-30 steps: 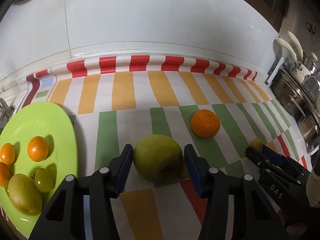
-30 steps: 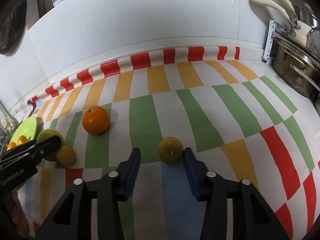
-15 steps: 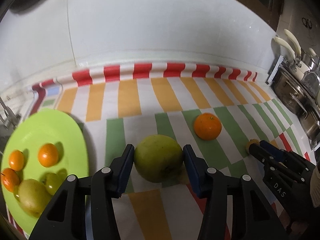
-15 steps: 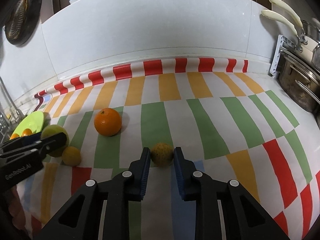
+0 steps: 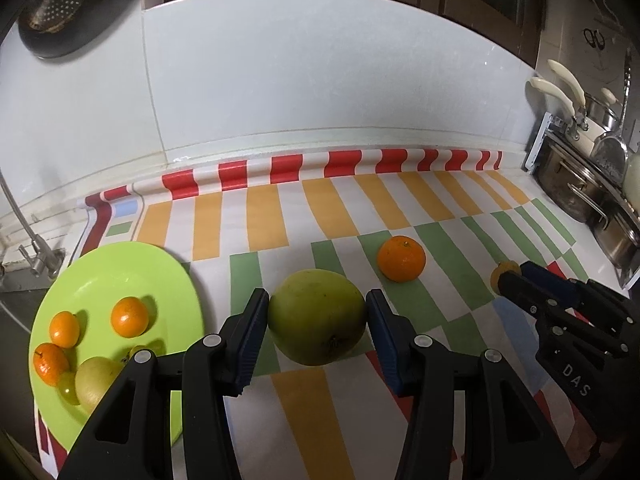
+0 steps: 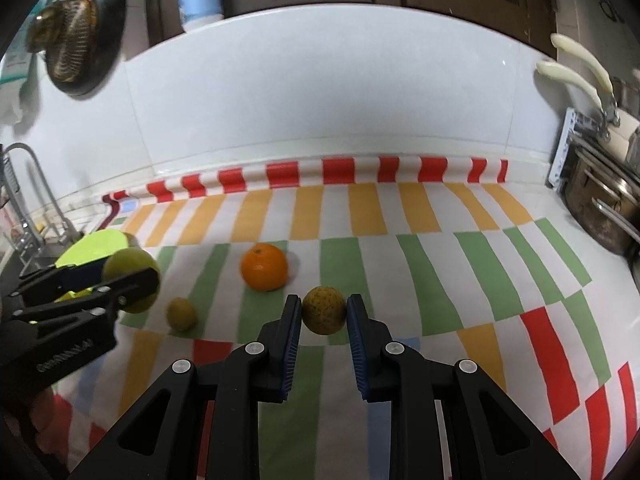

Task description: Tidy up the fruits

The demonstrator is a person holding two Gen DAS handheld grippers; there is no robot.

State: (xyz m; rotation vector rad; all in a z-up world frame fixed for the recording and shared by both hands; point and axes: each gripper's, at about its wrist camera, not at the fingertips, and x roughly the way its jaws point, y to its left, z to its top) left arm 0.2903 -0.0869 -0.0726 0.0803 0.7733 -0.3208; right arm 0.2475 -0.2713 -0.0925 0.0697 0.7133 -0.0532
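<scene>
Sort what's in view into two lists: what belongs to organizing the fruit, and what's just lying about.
Belongs to the job:
- big green fruit, clamped by the left gripper
- speckled yellow fruit, clamped by the right gripper
- loose orange
- small yellow fruit
- green plate

Lying about:
- steel pots
- tap
- striped cloth

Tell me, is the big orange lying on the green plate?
No, the big orange lies on the striped cloth, apart from the green plate.
</scene>
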